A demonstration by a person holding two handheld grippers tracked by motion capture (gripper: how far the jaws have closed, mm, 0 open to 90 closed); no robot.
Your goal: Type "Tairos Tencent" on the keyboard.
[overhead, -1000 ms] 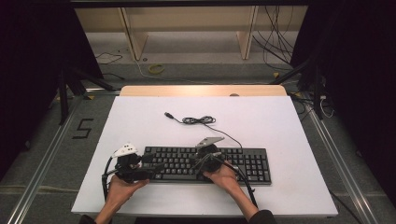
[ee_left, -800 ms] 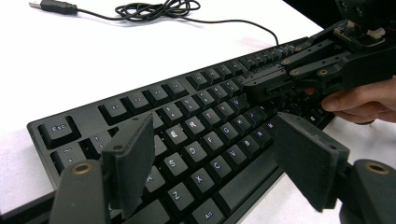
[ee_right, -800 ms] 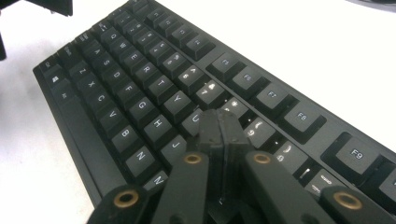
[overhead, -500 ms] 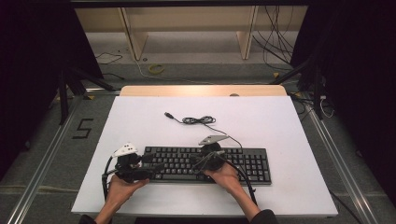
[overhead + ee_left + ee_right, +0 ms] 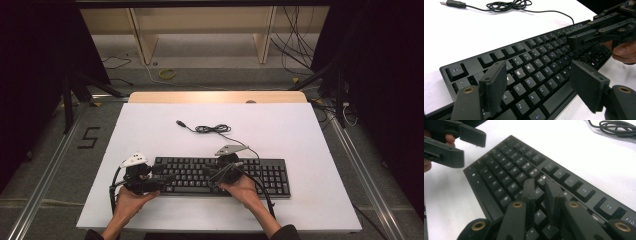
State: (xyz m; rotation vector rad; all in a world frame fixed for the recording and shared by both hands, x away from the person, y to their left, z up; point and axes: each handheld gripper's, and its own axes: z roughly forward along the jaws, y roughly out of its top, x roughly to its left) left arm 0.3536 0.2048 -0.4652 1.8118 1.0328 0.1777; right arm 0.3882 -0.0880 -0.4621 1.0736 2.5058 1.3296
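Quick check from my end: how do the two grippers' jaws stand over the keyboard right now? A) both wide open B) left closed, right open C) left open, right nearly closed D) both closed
C: in its own view the left gripper has its jaws spread wide above the keyboard, while the right gripper has its jaws drawn almost together over the keys.

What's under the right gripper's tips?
The right gripper, nearly closed, sits over the keyboard around the U, K and L keys. The keys directly beneath its tips are covered, so contact can't be judged.
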